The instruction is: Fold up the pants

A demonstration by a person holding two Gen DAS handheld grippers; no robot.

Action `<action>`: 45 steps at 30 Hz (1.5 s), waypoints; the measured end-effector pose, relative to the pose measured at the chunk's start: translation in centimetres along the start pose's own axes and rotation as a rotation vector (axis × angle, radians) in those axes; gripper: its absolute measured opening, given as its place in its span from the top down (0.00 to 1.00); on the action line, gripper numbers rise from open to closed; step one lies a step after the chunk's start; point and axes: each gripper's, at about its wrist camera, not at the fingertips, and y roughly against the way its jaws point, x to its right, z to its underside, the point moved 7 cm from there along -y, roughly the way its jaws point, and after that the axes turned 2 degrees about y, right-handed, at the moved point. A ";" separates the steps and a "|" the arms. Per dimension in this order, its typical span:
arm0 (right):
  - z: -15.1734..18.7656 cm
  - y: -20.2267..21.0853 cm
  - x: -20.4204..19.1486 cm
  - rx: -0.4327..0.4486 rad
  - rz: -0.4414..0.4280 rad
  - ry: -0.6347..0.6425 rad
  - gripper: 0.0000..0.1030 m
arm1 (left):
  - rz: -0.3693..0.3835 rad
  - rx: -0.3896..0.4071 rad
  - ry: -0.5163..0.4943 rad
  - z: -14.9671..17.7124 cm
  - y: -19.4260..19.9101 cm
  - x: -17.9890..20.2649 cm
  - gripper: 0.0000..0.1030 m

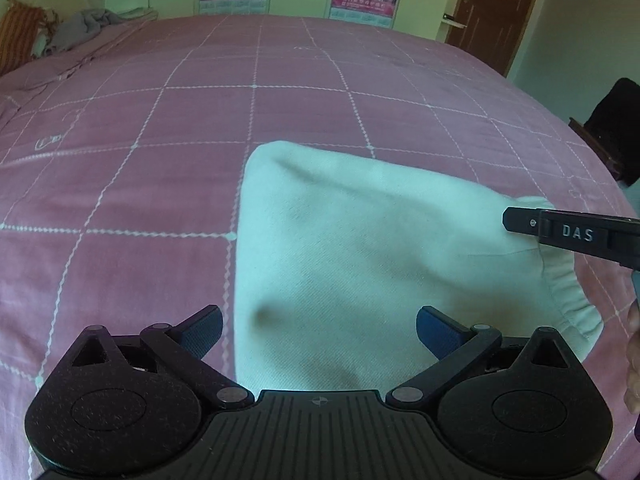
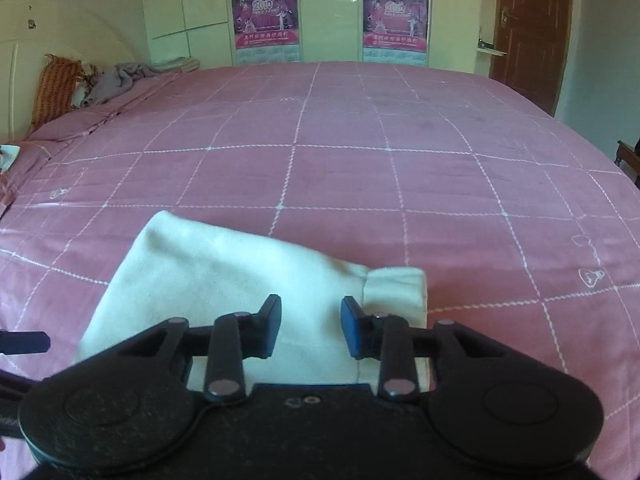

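White pants (image 1: 360,256) lie folded into a compact block on the pink checked bedspread (image 1: 160,120). Their elastic waistband (image 1: 568,296) is at the right edge. My left gripper (image 1: 319,334) is open and empty, low over the near part of the pants. My right gripper (image 2: 310,326) is open and empty, over the right part of the pants (image 2: 224,276), near the cuff end (image 2: 396,288). A finger of the right gripper (image 1: 560,232) shows at the right of the left wrist view.
The bedspread (image 2: 360,160) stretches far ahead. A grey garment (image 2: 116,80) and an orange pillow (image 2: 56,88) lie at the far left by the headboard. Wardrobe doors with posters (image 2: 264,12) and a brown door (image 2: 528,28) stand behind the bed.
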 end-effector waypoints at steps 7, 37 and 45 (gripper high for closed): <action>2.5 -3.2 4.9 -0.105 0.068 -0.096 0.56 | -0.052 -0.088 -0.027 0.9 -3.4 0.5 0.00; 7.8 -2.2 8.3 -0.192 -0.463 -0.531 0.63 | 0.265 -0.106 0.355 2.4 -3.0 -3.4 0.58; 2.2 1.6 7.0 -0.062 -0.606 -0.526 0.67 | 0.290 0.049 0.330 -1.2 1.4 -2.4 0.69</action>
